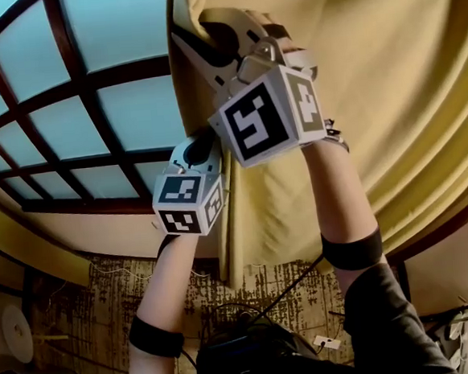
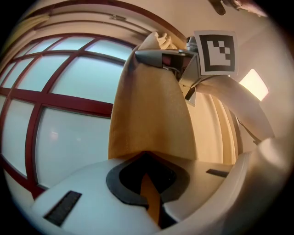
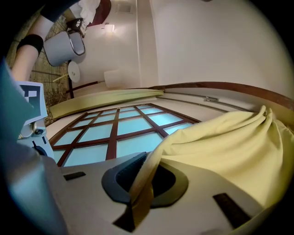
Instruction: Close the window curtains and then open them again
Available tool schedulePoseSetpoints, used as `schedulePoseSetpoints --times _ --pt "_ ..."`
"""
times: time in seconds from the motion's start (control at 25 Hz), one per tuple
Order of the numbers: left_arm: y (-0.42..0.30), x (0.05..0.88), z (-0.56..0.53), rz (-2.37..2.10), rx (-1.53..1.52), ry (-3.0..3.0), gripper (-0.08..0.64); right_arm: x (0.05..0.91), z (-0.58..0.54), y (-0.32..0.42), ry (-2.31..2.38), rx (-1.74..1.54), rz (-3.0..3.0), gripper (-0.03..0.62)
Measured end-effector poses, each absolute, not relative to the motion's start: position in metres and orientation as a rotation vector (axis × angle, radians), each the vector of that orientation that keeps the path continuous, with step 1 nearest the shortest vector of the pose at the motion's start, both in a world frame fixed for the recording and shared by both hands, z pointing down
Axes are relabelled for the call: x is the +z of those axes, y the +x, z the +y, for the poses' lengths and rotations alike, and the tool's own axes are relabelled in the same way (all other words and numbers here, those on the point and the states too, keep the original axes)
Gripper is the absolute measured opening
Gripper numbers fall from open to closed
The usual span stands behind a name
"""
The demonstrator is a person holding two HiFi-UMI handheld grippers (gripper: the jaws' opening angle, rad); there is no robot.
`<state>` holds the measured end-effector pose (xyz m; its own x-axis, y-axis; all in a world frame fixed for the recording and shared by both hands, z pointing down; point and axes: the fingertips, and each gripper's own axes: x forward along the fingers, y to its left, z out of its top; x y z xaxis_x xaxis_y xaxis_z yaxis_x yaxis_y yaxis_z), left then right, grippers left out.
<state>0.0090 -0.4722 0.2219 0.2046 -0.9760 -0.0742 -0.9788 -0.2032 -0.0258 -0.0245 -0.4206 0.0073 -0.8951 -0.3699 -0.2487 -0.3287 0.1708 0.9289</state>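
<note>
**Both grippers clamped on one curtain edge**

The right part of the window [image 1: 74, 98] is covered by the yellow curtain [image 1: 354, 76], and the left part is left bare. In the left gripper view the middle of the window is blocked by a tall fold of that cloth. A 2nd yellow cloth strip [image 3: 105, 97] is seen along the window's far side, w/ a curved brown trim [image 3: 220, 86] by the wall. Lower in the head view, a brown-speckled surface [image 1: 106, 301], black cables [image 1: 252, 308] and a white round disc [image 1: 17, 328] are shown.

The curtain is matte, soft and gathered in deep pleats. The panes are frosted and pale blue, split by red-brown wooden bars. Both tools are made of white hard plastic w/ dark pads.

Counted:
- 1 held curtain
- 2 grippers
- 2 marker cubes [image 1: 273, 114]
- 2 black arm bands [image 1: 352, 250]

The left gripper [image 1: 201, 154] is pressed together on the curtain's free edge, w/ a thin strip squeezed btw. its pads. The right gripper [image 1: 206, 41] is pinched on the same edge, higher up.
</note>
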Motion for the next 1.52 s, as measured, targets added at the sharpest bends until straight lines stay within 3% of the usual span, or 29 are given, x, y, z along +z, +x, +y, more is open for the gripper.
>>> schedulePoseSetpoints --times 0.6,1.52 --pt "-0.009 0.212 -0.460 1.956 0.047 -2.307 0.003 -0.004 -0.401 -0.034 0.662 -1.932 -2.449 0.035" --pt "-0.195 0.191 -0.404 1.974 0.165 -2.304 0.003 -0.011 -0.347 -0.233 0.649 -1.981 -2.307 0.046"
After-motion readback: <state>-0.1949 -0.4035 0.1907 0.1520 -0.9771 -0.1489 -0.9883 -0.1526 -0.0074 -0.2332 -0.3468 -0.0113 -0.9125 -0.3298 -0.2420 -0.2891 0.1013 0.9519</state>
